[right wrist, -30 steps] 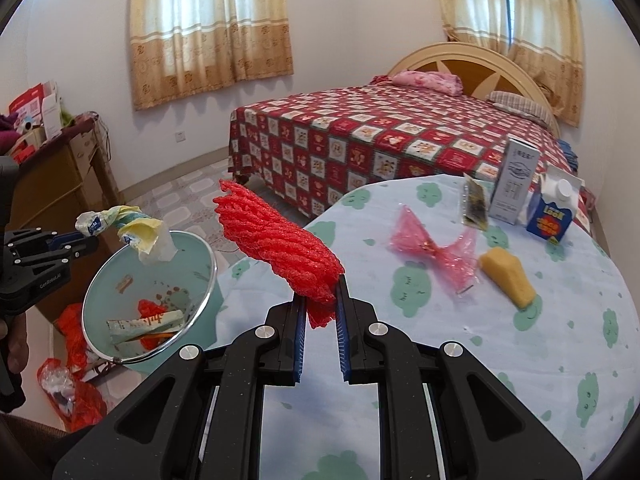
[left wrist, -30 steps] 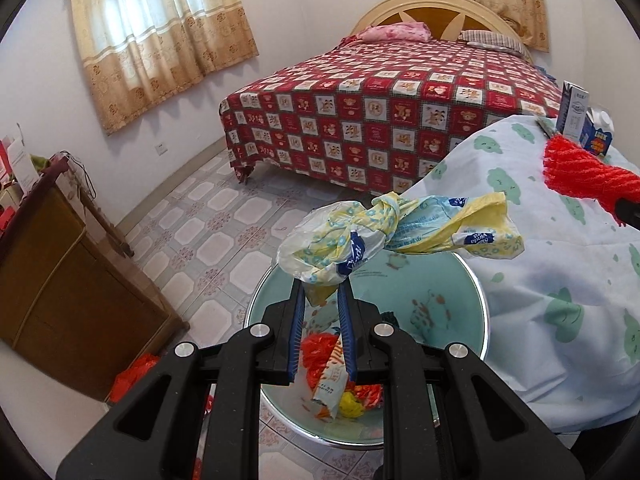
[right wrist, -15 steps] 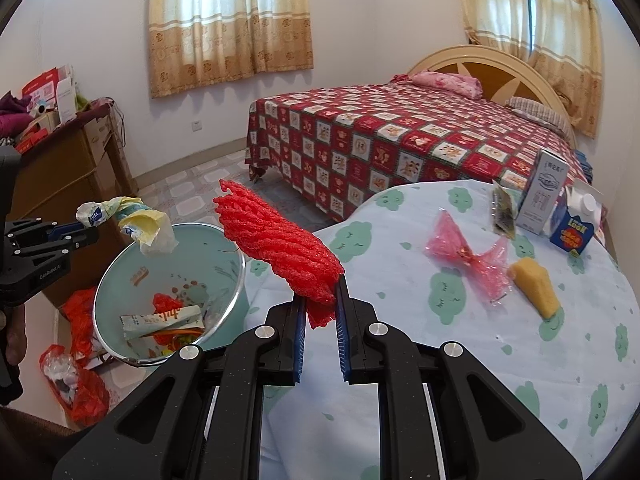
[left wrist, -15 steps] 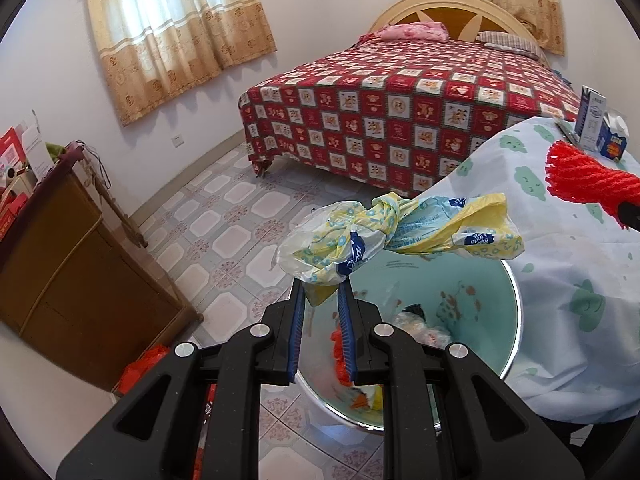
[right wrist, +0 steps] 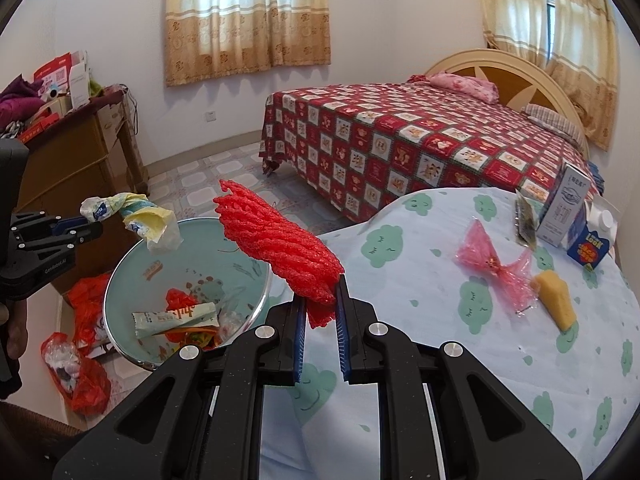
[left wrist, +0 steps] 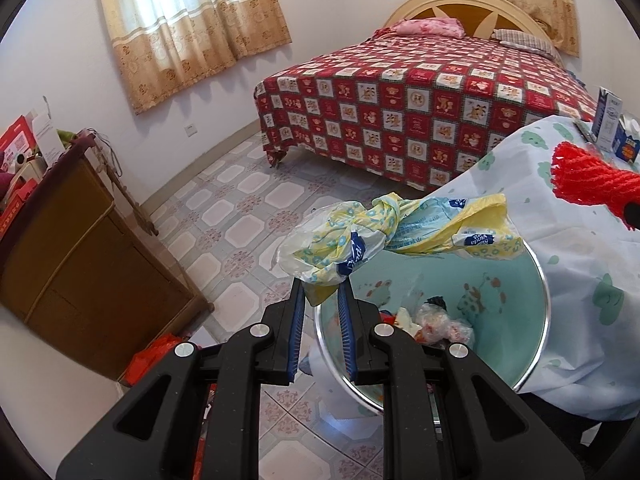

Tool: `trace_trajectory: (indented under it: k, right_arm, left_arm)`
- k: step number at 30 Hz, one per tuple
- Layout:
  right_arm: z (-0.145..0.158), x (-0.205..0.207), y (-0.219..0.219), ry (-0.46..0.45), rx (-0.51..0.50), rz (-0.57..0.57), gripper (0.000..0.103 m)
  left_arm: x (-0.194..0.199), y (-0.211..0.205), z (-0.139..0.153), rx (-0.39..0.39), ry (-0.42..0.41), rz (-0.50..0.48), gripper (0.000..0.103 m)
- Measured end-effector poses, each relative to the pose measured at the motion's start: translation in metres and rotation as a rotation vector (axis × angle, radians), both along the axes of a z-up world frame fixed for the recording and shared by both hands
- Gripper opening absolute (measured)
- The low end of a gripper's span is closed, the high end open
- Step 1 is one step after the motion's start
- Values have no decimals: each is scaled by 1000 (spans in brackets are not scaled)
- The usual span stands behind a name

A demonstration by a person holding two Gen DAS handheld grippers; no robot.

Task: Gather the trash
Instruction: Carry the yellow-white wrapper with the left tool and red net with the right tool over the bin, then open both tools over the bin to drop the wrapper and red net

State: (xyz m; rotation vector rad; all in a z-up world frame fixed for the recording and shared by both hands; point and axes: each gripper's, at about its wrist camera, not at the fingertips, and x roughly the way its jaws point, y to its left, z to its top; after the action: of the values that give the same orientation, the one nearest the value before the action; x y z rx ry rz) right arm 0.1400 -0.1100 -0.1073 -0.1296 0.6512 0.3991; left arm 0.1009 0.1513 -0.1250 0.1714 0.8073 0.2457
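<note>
Trash is hanging in both grippers over the teal bin [right wrist: 120,280]; the left gripper [left wrist: 320,300] is pinching a knotted yellow wrapper [left wrist: 392,232], its long axis lying sideways above the bin's mouth; the right gripper [right wrist: 319,300] is clamping red foam netting [right wrist: 280,240] at the tabletop [right wrist: 440,320] edge, just right of the bin; the left fingers are nearer the drop
</note>
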Motion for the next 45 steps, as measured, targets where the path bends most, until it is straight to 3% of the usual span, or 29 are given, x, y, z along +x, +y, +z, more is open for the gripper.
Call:
trace_trajectory:
  k: [16, 39, 44, 45]
  right_arm:
    - [1, 2, 23, -1, -29, 50, 14]
    - [0, 3, 39, 6, -38, 76, 14]
    - [-1, 3, 43, 4, -36, 84, 16]
    - [-1, 4, 44, 7, -30, 93, 17]
  left_arm:
    - [2, 19, -4, -10, 19, 54, 18]
    - [3, 19, -6, -14, 20, 51, 18]
    - [3, 16, -6, -29, 26, 39, 25]
    - [2, 15, -6, -34, 27, 36, 33]
